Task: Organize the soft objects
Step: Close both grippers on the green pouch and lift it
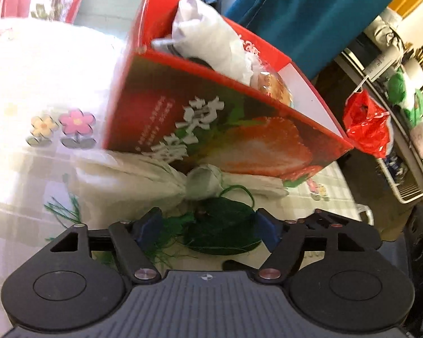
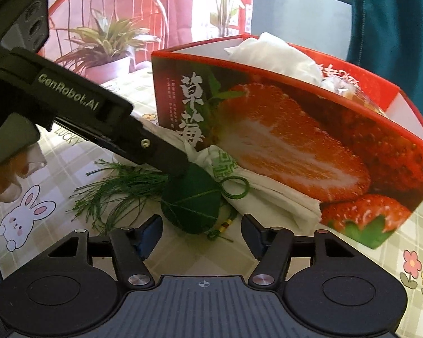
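Left gripper (image 1: pixel 208 229) has its fingers spread, the green pouch (image 1: pixel 225 231) lying between them, and whether the pads touch it I cannot tell. Right gripper (image 2: pixel 201 235) stands parted too, nothing pinched, the pouch just ahead of it. The pouch sits on the checked tablecloth (image 2: pixel 56 163) with its tassel (image 2: pixel 112 191) fanned out, against a folded white cloth (image 2: pixel 273 197). Behind that stands a red strawberry box (image 2: pixel 296 146), white bundle (image 2: pixel 279 53) inside. Beyond: a potted plant (image 2: pixel 107 45), red chair (image 2: pixel 107 8), teal curtain (image 1: pixel 310 14).
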`<state>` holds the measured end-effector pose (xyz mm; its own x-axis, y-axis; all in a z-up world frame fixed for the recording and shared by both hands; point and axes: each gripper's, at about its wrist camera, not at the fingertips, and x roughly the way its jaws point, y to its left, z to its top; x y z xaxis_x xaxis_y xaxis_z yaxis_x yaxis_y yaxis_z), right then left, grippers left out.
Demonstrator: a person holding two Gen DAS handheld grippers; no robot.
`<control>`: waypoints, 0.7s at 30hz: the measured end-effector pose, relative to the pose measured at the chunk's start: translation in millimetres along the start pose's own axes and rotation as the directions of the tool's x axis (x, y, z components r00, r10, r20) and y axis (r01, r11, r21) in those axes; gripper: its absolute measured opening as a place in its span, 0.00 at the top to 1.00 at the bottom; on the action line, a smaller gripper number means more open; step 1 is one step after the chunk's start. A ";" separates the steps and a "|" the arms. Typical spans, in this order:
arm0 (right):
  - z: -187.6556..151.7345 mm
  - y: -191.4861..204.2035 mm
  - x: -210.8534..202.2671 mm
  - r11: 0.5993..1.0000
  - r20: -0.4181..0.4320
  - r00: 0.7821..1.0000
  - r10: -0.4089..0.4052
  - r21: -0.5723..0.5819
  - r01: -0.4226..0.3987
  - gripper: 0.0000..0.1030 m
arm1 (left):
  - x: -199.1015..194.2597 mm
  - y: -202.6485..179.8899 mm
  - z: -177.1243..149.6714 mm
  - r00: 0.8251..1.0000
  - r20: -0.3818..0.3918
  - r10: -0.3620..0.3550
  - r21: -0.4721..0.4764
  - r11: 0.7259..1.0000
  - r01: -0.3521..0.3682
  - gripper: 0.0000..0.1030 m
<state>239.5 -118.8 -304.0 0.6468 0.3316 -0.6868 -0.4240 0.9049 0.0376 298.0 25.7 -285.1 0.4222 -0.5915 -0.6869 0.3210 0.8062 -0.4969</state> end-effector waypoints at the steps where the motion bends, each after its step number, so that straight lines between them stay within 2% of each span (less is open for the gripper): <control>1: 0.9 0.7 1.5 1.000 -0.004 1.000 0.004 -0.004 -0.004 0.48 | 3.5 1.2 -0.8 1.000 -0.009 -0.023 -0.010 1.000 0.023 0.27; 4: 1.6 1.4 4.9 1.000 -0.014 1.000 0.021 -0.008 -0.021 0.52 | 12.8 -1.4 -5.1 0.998 -0.028 -0.059 -0.002 0.998 0.059 0.27; 9: 2.0 1.4 10.1 0.999 -0.019 0.999 0.032 0.000 -0.032 0.53 | 27.7 -9.3 -11.0 0.996 -0.065 -0.062 0.027 0.998 0.064 0.31; 11: 2.9 1.9 10.8 0.999 -0.017 0.999 0.038 0.011 -0.038 0.56 | 30.4 -12.2 -13.2 0.998 -0.060 -0.037 0.042 0.998 0.039 0.38; 16: 3.8 -0.8 3.2 0.999 0.008 0.999 0.035 0.030 -0.035 0.61 | 23.4 -14.5 -12.1 0.998 -0.036 -0.052 0.037 0.998 0.053 0.39; 21: 11.6 -1.7 -12.0 0.999 0.049 0.998 0.039 0.021 -0.041 0.61 | 4.3 -27.5 -3.4 0.999 0.006 -0.047 0.066 0.997 0.047 0.39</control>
<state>239.8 -121.3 -287.4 0.6600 0.3798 -0.6482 -0.4363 0.8962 0.0809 288.1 1.0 -276.2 0.4113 -0.6288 -0.6599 0.3957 0.7753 -0.4922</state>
